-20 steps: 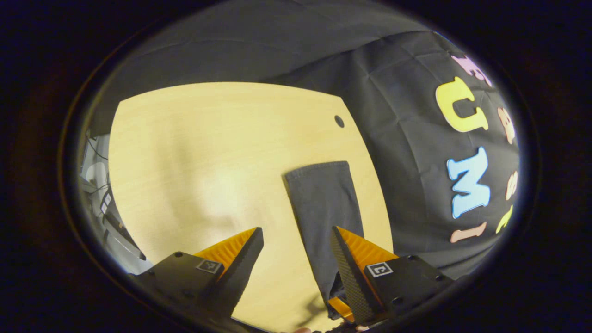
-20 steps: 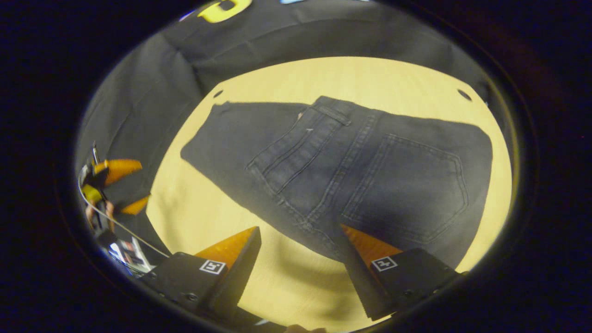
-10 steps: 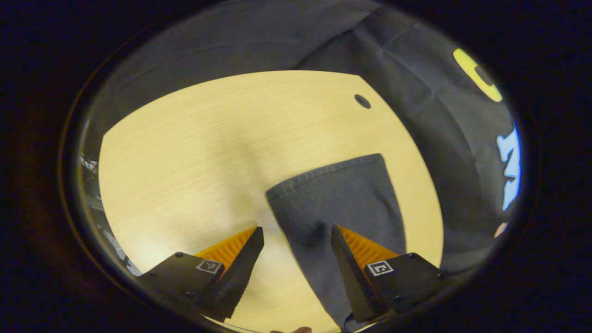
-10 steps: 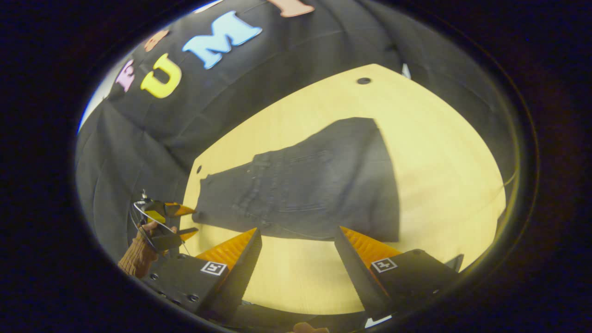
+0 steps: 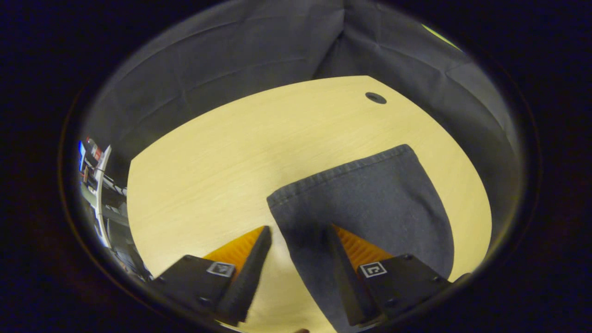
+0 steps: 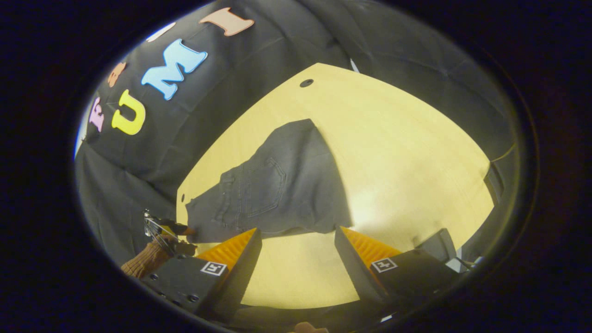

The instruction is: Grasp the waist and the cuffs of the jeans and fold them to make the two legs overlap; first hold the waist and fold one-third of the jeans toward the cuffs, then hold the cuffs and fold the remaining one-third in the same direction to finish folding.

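- Jeans (image 6: 282, 189) lie flat on the table (image 6: 416, 157), legs already overlapped; waist fold looks done.
- Left tongs (image 5: 296, 240) hang spread over the cuffs (image 5: 342, 171), gripping nothing.
- Right tongs (image 6: 298, 243) spread, empty, jeans ahead.
- Left to do: the cuff fold.

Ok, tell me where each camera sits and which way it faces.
Left gripper view: rides the left gripper, low over the table, facing the jeans cuff; its open fingers straddle the cuff's edge.
Right gripper view: rides the right gripper, higher, facing the jeans' pocket end; the other gripper and a sleeve show far left.
Shared: jeans, table.
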`<state>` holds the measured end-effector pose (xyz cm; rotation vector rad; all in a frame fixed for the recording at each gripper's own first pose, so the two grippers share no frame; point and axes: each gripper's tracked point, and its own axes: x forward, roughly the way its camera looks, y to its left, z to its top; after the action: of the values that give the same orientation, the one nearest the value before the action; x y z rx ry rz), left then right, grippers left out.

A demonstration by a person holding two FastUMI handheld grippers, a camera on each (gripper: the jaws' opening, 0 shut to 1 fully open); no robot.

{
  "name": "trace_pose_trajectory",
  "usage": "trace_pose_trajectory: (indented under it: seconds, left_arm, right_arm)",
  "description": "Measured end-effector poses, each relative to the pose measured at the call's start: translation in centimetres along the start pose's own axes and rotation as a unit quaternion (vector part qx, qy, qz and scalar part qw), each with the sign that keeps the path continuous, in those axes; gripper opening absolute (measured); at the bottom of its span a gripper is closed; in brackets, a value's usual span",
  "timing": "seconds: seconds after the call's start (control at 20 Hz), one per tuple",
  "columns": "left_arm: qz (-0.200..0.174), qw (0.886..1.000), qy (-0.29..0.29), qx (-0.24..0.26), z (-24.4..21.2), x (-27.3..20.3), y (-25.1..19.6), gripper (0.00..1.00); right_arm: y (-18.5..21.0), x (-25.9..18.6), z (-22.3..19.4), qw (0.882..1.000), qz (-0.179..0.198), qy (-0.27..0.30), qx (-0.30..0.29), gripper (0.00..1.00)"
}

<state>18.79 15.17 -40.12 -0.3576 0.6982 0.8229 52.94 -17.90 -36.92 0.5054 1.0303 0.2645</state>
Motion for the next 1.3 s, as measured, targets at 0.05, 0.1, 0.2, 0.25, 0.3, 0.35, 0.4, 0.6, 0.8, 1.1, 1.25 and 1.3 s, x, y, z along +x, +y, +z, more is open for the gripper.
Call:
trace_pose_trajectory:
  seconds: [0.05, 0.1, 0.2, 0.25, 0.3, 0.35, 0.4, 0.6, 0.8, 1.1, 1.25, 1.3]
  left_arm:
    - [-0.010, 0.999, -0.019, 0.026, 0.3, -0.2, -1.1, 0.63]
    - [-0.004, 0.998, -0.032, 0.054, 0.4, -0.2, -1.8, 0.41]
    - [0.028, 0.989, -0.040, 0.141, 1.6, -0.3, -2.5, 0.19]
    - [0.046, 0.981, -0.030, 0.187, 1.8, -0.5, -2.7, 0.09]
    - [0.063, 0.971, -0.025, 0.230, 2.2, -0.6, -3.0, 0.09]
    - [0.078, 0.960, -0.024, 0.266, 2.5, -1.0, -3.2, 0.08]
    - [0.082, 0.951, -0.026, 0.296, 2.9, -1.4, -3.5, 0.09]
    - [-0.002, 0.946, -0.107, 0.304, 6.2, -5.3, -7.3, 0.08]
    - [-0.077, 0.938, -0.155, 0.301, 4.0, -8.9, -5.0, 0.08]
    - [-0.217, 0.906, -0.181, 0.316, 5.7, -15.3, -13.1, 0.08]
    - [-0.302, 0.869, -0.184, 0.345, 1.7, -22.8, -16.0, 0.08]
    - [-0.331, 0.855, -0.178, 0.357, -0.4, -25.1, -16.3, 0.08]
  right_arm:
    - [0.4, 0.1, 0.2, 1.000, 0.004, 0.002, 0.002, 0.97]
    - [0.7, 0.1, 0.2, 1.000, 0.006, 0.006, 0.004, 0.97]
    - [0.9, 0.2, -0.1, 1.000, 0.005, 0.012, -0.001, 0.97]
    - [0.5, 0.2, -0.1, 1.000, -0.001, 0.011, -0.004, 0.97]
    - [0.0, 0.2, -0.1, 1.000, -0.008, 0.012, -0.005, 0.97]
    - [-0.3, 0.2, -0.3, 1.000, -0.012, 0.016, -0.003, 0.97]
    - [-0.5, 0.2, -0.3, 1.000, -0.014, 0.018, 0.002, 0.97]
    - [-0.4, 0.7, 0.0, 0.999, -0.017, 0.025, 0.011, 0.97]
    - [0.4, 1.2, -0.1, 0.999, -0.004, 0.029, 0.014, 0.97]
    - [0.4, 0.4, -0.7, 1.000, 0.000, 0.020, 0.007, 0.97]
    - [-0.5, -0.7, -1.2, 1.000, -0.003, 0.008, 0.016, 0.97]
    - [-0.9, -1.1, -1.4, 1.000, -0.005, 0.005, 0.021, 0.97]
